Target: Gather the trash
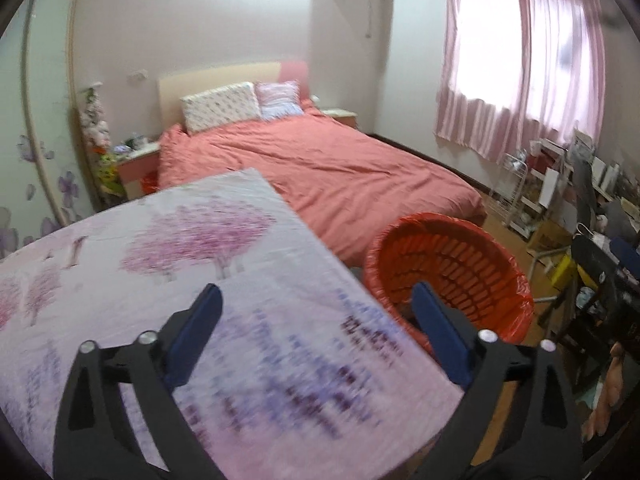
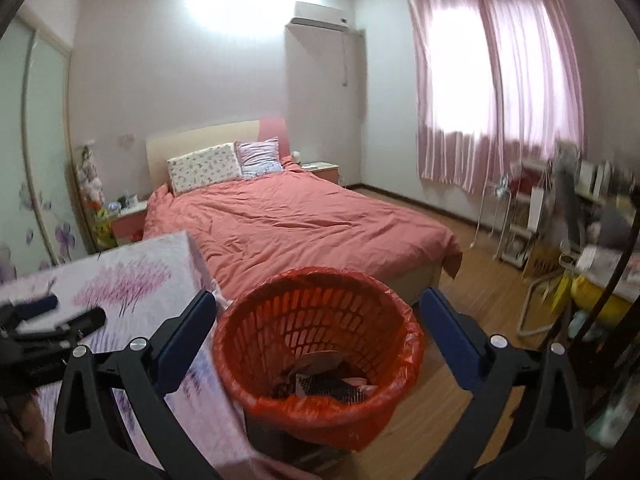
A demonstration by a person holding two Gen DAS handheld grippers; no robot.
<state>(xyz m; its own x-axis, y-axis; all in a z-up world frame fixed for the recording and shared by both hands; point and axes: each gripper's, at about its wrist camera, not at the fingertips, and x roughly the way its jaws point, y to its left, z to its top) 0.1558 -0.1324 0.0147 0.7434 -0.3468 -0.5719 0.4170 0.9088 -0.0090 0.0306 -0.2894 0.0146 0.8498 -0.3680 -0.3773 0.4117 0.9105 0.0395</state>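
Observation:
A red mesh trash basket (image 2: 320, 356) lined with a red bag stands on the floor beside a table under a pink tree-print cloth (image 1: 208, 312). Crumpled wrappers and paper (image 2: 324, 380) lie in the basket's bottom. My right gripper (image 2: 316, 304) is open and empty, held above the basket with its jaws astride the rim. My left gripper (image 1: 316, 296) is open and empty over the table's right edge; the basket (image 1: 452, 276) is just right of it. The left gripper also shows in the right wrist view (image 2: 60, 312), over the cloth.
A bed with a salmon quilt (image 2: 296, 224) fills the middle of the room behind the basket. Cluttered shelves and a desk (image 2: 580, 240) line the right wall under pink curtains. Wood floor (image 2: 476, 280) lies between the bed and the shelves.

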